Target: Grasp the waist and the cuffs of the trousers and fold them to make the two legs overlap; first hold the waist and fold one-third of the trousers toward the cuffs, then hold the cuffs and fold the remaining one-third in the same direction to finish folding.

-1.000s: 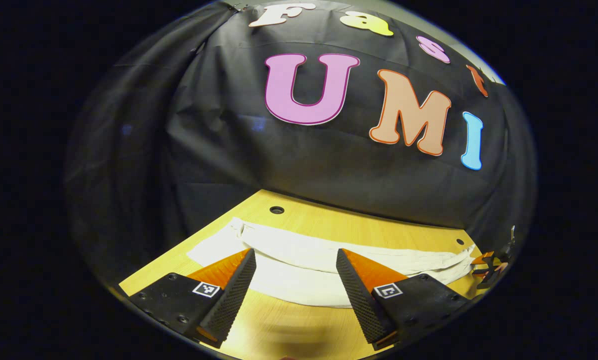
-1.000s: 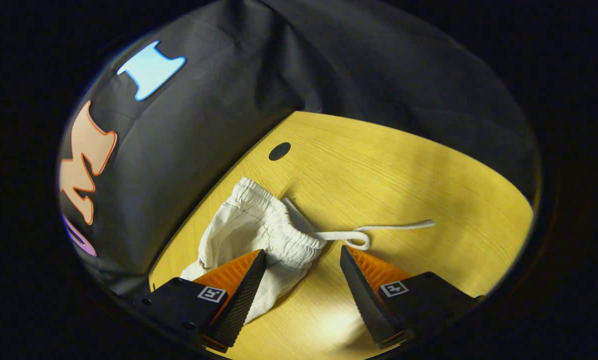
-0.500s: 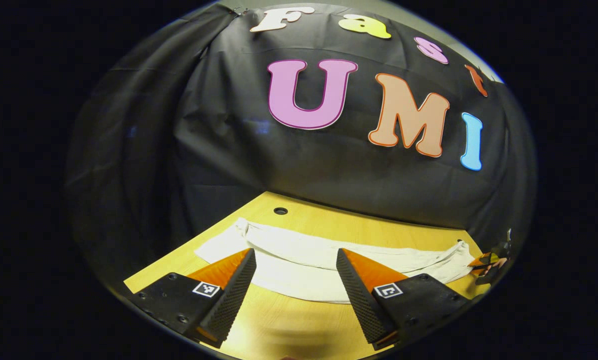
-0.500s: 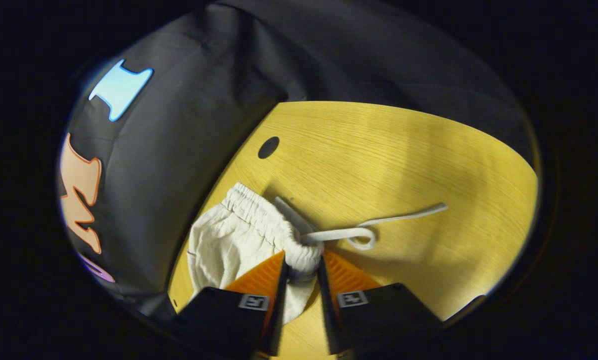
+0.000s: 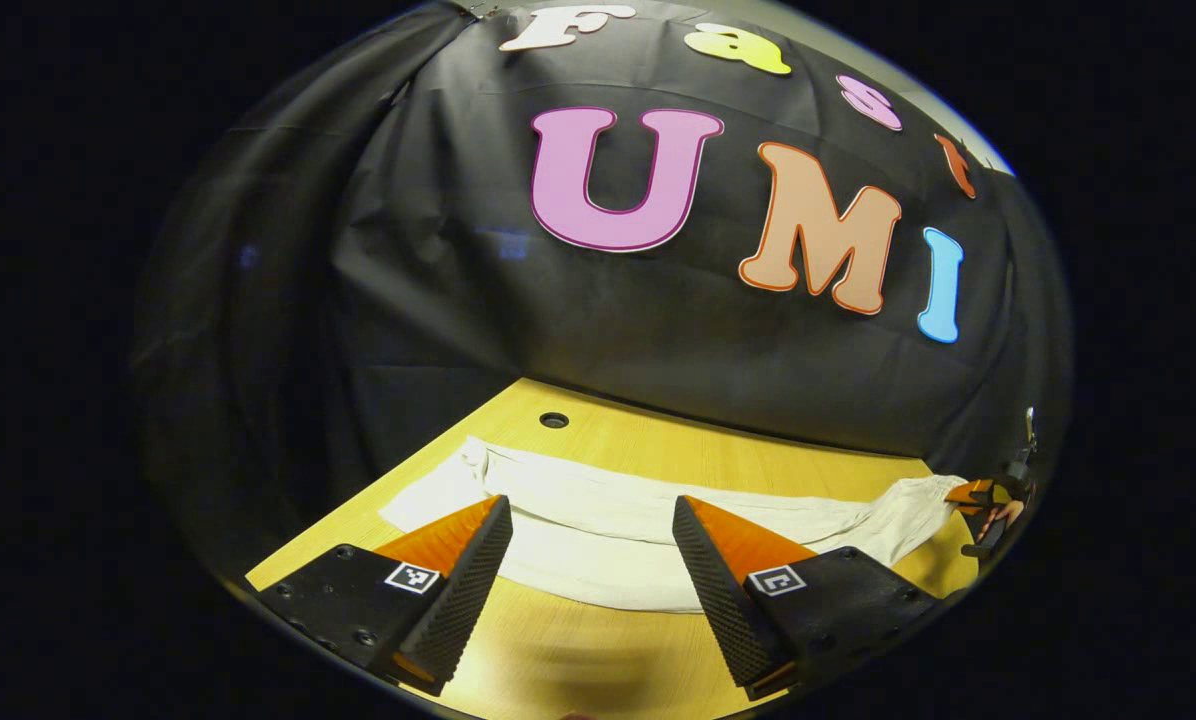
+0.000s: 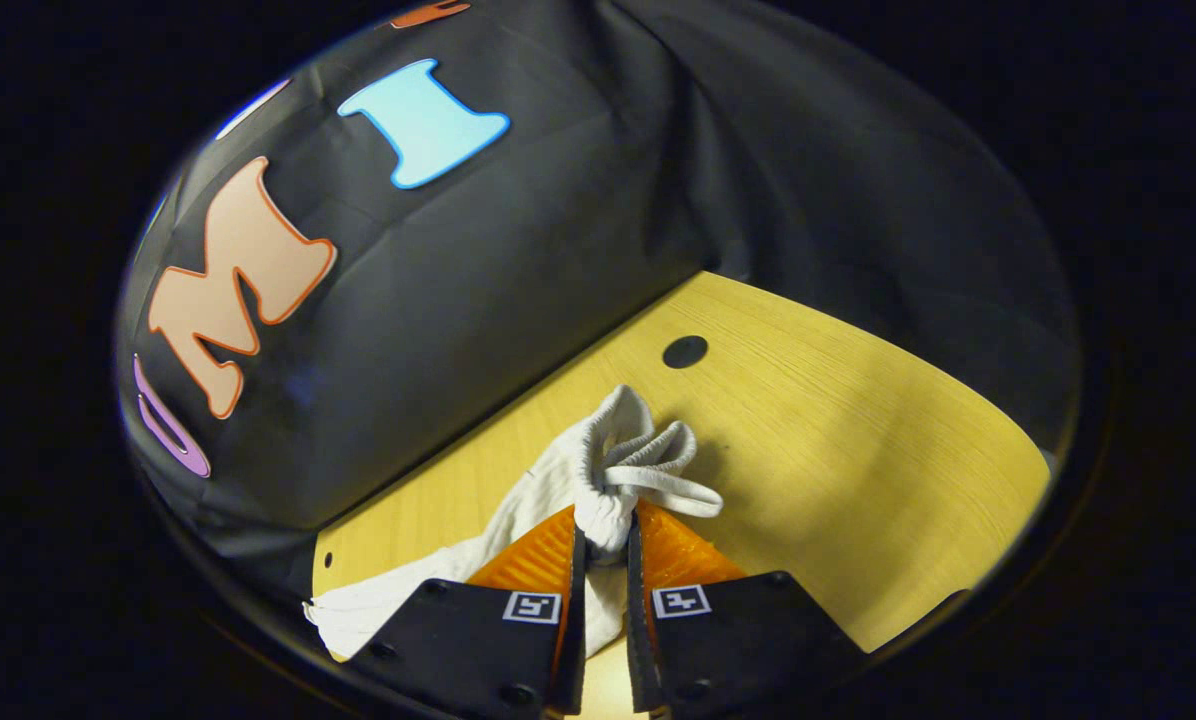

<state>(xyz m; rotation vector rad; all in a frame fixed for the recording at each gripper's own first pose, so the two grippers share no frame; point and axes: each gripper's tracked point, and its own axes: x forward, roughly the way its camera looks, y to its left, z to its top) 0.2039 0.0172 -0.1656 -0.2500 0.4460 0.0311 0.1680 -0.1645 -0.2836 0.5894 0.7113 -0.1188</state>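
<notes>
Right tongs: I am clenching them on the waist, lifting it to begin folding.
Left tongs: I am holding them released above the trousers, ready for the cuffs.
Trousers: lying stretched along the worktop.

Wooden table with round hole.

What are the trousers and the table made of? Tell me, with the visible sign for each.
Trousers: soft woven cloth, probably cotton, matte; they crease and bunch at the gathered waist where the right gripper pinches them. Table: wood or wood-look laminate, smooth; fine straight grain lines, slight sheen.
</notes>
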